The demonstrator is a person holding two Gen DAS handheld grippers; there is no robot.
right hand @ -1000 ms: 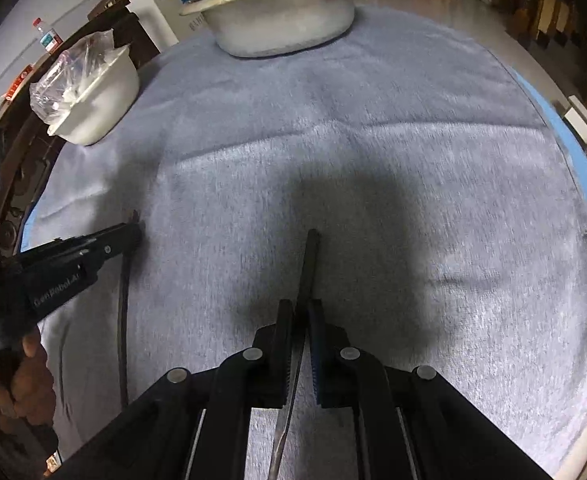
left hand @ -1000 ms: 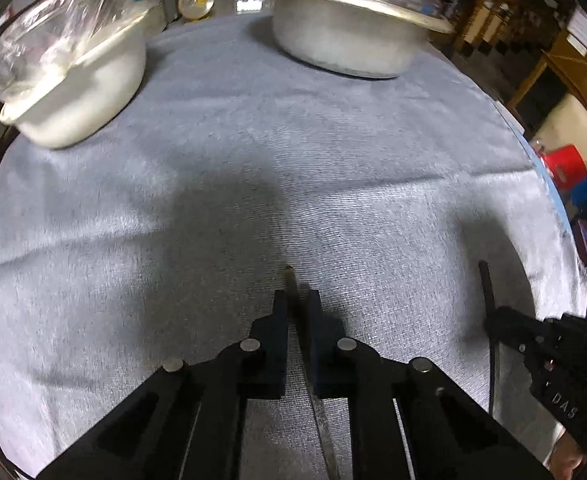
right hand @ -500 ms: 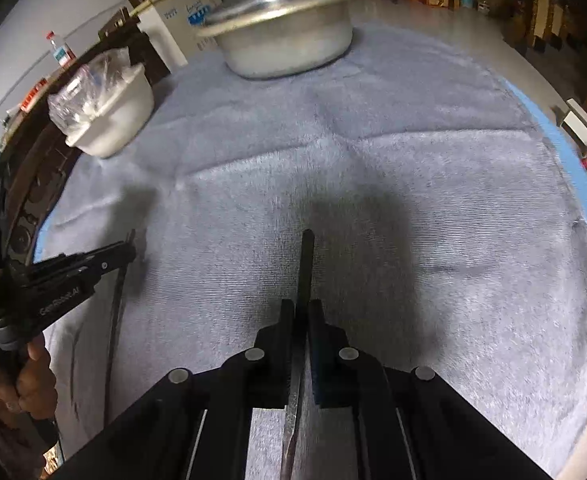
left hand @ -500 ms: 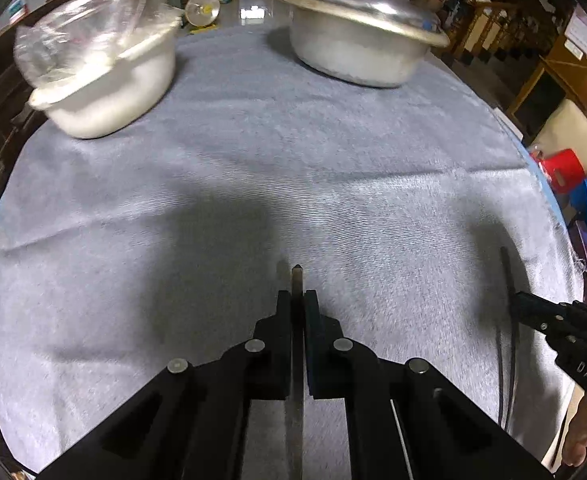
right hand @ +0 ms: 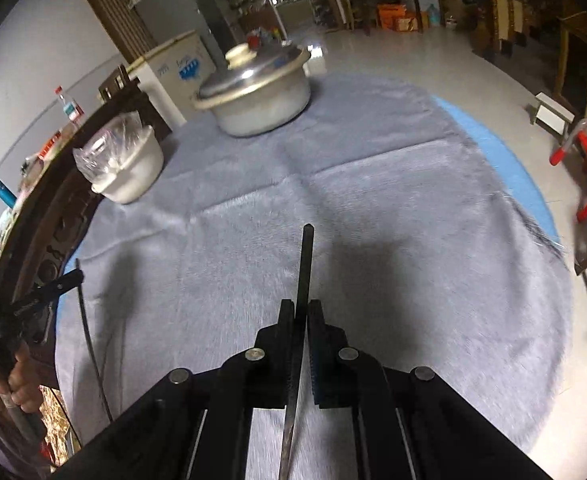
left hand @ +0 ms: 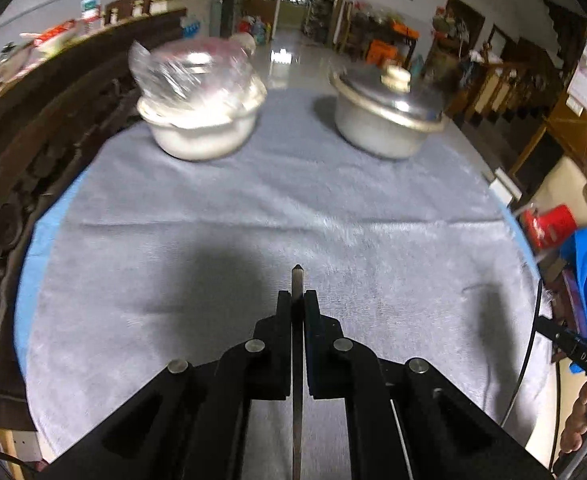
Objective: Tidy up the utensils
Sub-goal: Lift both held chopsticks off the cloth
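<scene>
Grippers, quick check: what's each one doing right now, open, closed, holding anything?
Left gripper: closed on a thin metal utensil, held above the grey cloth.
Right gripper: closed on a thin dark utensil, also off the cloth.

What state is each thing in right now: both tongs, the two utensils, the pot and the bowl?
Left tongs: shut on a thin metal utensil, tip pointing forward, lifted above the cloth.
Right tongs: shut on a dark utensil, raised above the cloth.
Metal pot: lid on, upright on the grey cloth.
White bowl: upright, covered by a clear plastic bag.
</scene>
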